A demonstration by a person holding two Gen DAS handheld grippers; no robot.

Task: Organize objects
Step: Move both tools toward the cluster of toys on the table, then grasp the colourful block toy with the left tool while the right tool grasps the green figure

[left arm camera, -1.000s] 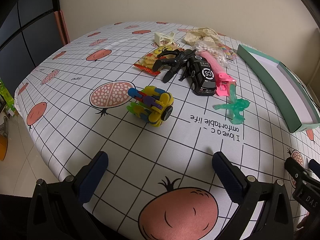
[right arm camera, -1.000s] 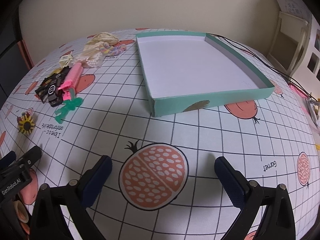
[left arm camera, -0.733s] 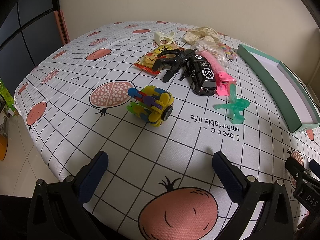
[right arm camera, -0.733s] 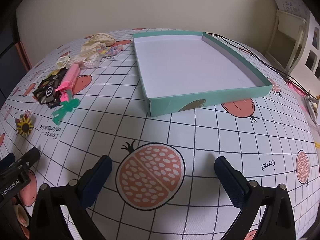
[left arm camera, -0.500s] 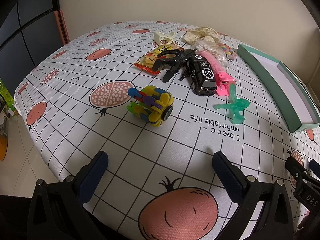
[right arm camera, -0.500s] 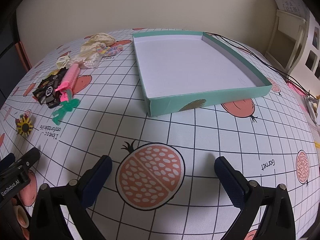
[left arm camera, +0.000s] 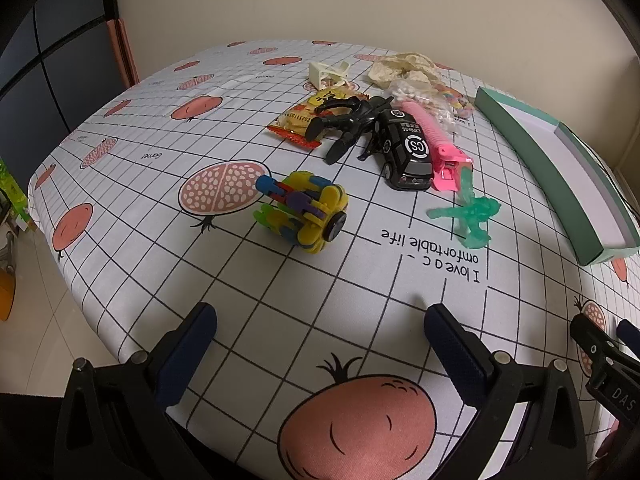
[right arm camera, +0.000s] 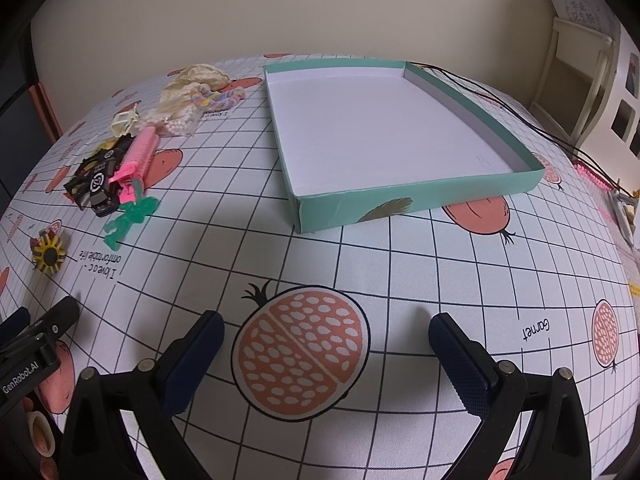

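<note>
While both your left gripper (left arm camera: 320, 320) and right gripper (right arm camera: 326, 330) hang wide and empty, the toys (left arm camera: 408, 152) lie tangled beside the tray (right arm camera: 420, 204); grabbing one could drag its neighbours.

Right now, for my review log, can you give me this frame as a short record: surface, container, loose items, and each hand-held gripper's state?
surface: table with fruit-print grid cloth
container: shallow green box, nothing inside
loose items: multicoloured block toy, black toy car, pink hair clip, green figure, snack packet, black claw toy, all outside the box
left hand-held gripper: open, holding nothing
right hand-held gripper: open, holding nothing
</note>
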